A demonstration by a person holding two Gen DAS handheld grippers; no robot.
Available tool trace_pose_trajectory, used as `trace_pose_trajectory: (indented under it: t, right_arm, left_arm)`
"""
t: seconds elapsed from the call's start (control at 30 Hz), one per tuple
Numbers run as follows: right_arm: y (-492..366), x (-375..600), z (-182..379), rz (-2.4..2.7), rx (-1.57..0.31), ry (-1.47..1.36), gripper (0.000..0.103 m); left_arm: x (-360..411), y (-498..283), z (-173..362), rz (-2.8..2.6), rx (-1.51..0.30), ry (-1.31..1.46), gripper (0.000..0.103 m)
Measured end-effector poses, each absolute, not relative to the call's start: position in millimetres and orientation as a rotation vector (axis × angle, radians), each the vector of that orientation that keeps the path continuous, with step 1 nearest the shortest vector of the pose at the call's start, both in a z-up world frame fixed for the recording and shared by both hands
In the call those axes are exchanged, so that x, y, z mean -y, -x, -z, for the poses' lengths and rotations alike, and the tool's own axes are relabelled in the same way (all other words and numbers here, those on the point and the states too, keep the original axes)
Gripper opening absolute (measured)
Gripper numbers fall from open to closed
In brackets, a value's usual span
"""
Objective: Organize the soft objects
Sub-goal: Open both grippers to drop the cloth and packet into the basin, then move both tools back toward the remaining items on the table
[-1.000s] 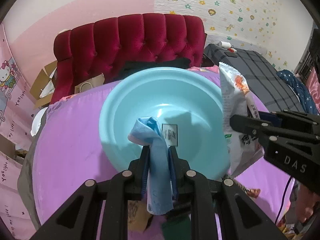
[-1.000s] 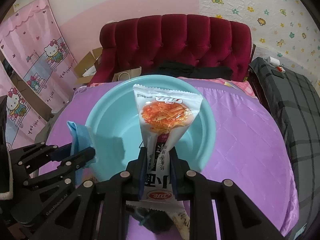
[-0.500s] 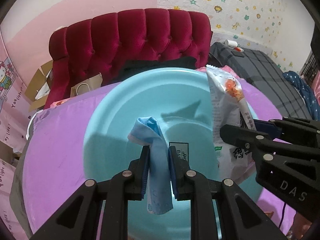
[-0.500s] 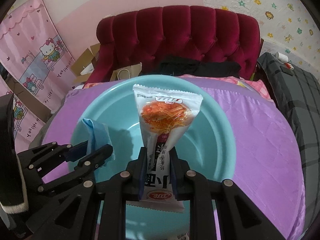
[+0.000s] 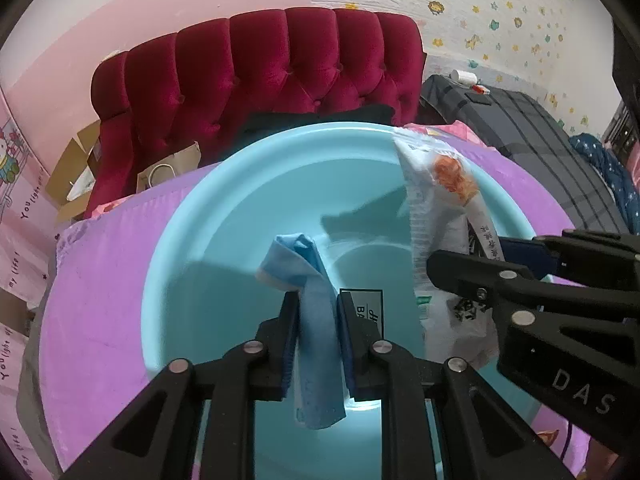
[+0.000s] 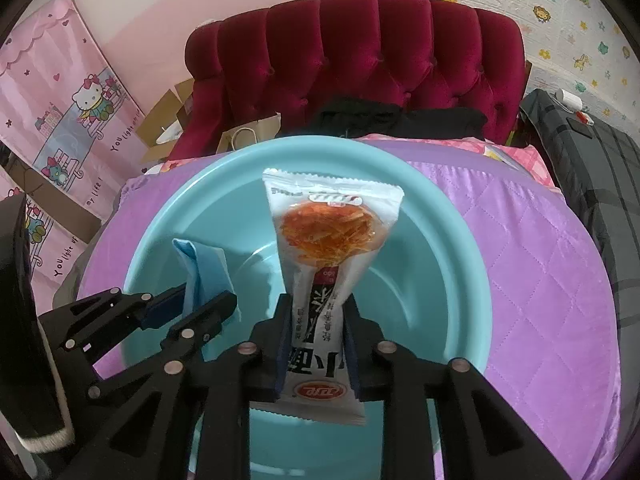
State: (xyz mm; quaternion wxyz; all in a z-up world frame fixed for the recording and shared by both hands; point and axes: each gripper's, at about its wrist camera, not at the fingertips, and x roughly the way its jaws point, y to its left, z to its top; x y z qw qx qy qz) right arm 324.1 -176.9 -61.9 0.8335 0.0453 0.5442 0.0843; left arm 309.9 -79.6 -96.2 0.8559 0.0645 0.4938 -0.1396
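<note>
Presently the left gripper (image 5: pixel 318 312) is clamped on a folded light-blue cloth (image 5: pixel 316 308), soft and matte, whose upper end flops over to the left and whose lower end hangs below the pads. It sits above the hollow of a round, smooth, glossy turquoise plastic basin (image 5: pixel 248 184); a rectangular black-and-white label (image 5: pixel 366 308) lies on the basin floor just right of the cloth. The right gripper (image 6: pixel 314 332) is closed on a crinkly white snack packet (image 6: pixel 332 240) with a serrated top seal and a round clear window showing orange shreds; the packet stands upright over the basin, pinched at its narrowed lower half. Both items are held side by side, apart, cloth on the left. The basin rests on a quilted, satiny purple bed cover (image 6: pixel 532 280). Behind it rises a tufted crimson velvet headboard (image 6: pixel 360 52).
</note>
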Motion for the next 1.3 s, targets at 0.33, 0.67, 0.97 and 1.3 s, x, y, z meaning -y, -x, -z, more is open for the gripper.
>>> trace_pose_trajectory:
  t: [0.33, 0.67, 0.97, 1.3]
  right_arm:
    - [-311.4, 186.7, 34.0, -0.133, -1.086, -0.117, 0.093]
    - [-276.6, 200.3, 6.7, -0.057, -1.043, -0.088, 0.097]
    - [-223.3, 203.0, -22.1, -0.028, -1.006, -0.035, 0.100]
    - [-159.3, 199.2, -41.1, -0.005, -0.975, 0.030, 0.103]
  left_arm:
    - [71.5, -299.6, 81.9, 0.249, -0.997, -0.087, 0.099]
    - [64.9, -268.5, 55.0, 0.223, -0.968, -0.102, 0.103]
    - [58.9, -220.2, 29.6, 0.246, -0.938, -0.113, 0.103]
    - [49.6, -161.9, 10.7, 0.252, -0.912, -0.119, 0.103]
